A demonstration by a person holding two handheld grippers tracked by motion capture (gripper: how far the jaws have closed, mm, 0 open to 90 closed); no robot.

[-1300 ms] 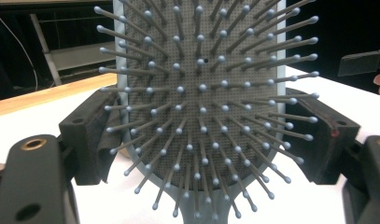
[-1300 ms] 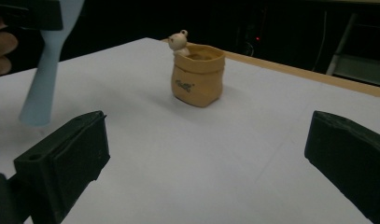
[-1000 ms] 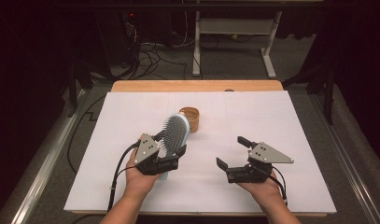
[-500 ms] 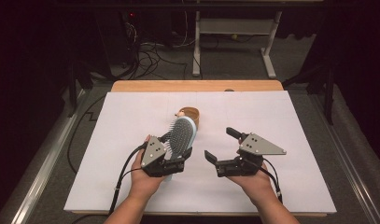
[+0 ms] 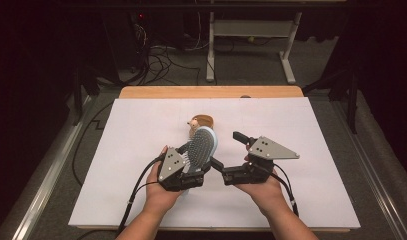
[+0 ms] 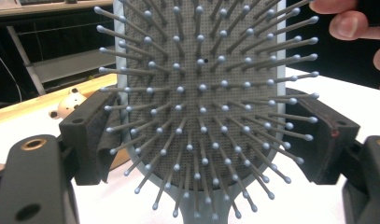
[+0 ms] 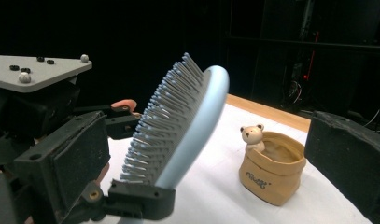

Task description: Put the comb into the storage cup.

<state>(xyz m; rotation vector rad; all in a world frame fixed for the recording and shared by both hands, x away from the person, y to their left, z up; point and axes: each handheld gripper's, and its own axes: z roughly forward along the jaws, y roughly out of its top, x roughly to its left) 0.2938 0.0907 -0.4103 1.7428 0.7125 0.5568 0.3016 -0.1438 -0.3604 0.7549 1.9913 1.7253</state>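
Note:
A light-blue paddle hairbrush (image 5: 203, 146) with grey bristles stands up off the white table, and my left gripper (image 5: 190, 167) is shut on its lower end. In the left gripper view the hairbrush's (image 6: 201, 93) bristles face the camera, with the black jaws pressed against either side. My right gripper (image 5: 227, 149) is open just right of the brush, jaws pointing at it. In the right gripper view the hairbrush (image 7: 187, 126) rises between the wide-apart jaws without touching them. A small tan pouch (image 5: 203, 121) with a bear figure (image 7: 252, 135) sits behind the brush.
A white sheet (image 5: 136, 135) covers the table, with a wooden strip (image 5: 211, 92) along the far edge. Beyond it are a desk frame (image 5: 251, 35) and cables (image 5: 161, 55) on a dark floor. Fingers of the right hand (image 6: 351, 23) show past the brush.
My right gripper has moved left and up, close to the brush, still open. The left gripper has shifted slightly right with the brush, whose head now leans more to the right.

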